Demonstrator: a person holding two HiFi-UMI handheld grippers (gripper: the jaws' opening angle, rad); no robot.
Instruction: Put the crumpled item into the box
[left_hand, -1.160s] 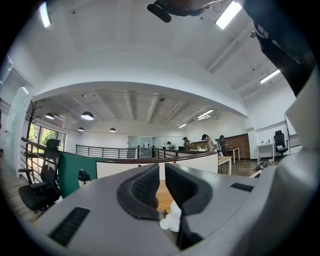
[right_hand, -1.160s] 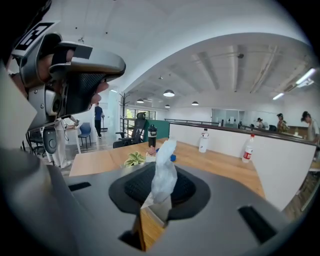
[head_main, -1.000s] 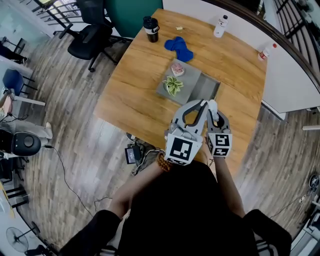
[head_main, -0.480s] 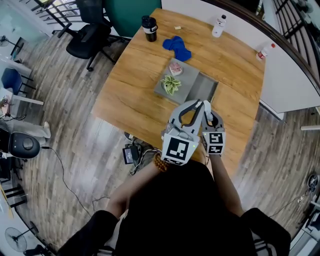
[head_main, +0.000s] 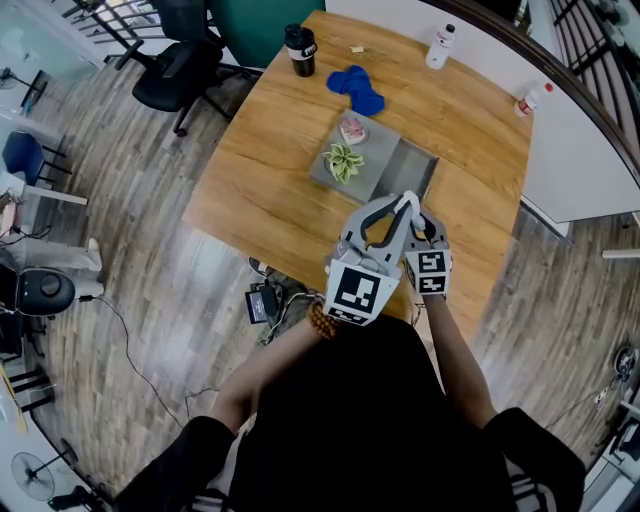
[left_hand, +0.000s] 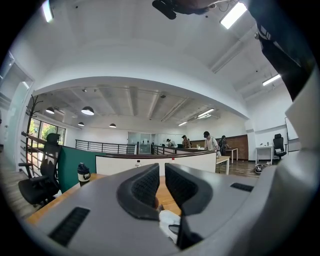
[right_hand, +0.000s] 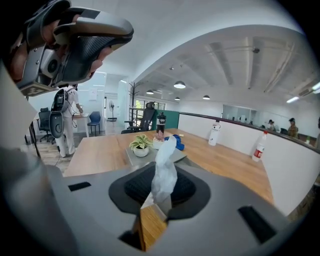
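Note:
A white crumpled tissue stands up between the pads of my right gripper, which is shut on it. In the head view the right gripper hovers over the near table edge, just short of the grey box, whose open compartment faces it. My left gripper is held beside it on the left. Its jaws stand a narrow slit apart with nothing between them. The tissue shows below them.
On the box's closed grey half sit a small potted plant and a pink item. Farther back lie a blue cloth, a black cup and two bottles. An office chair stands left of the table.
The right gripper with the tissue has sunk a little toward the table by the box. The left gripper has stayed about where it was.

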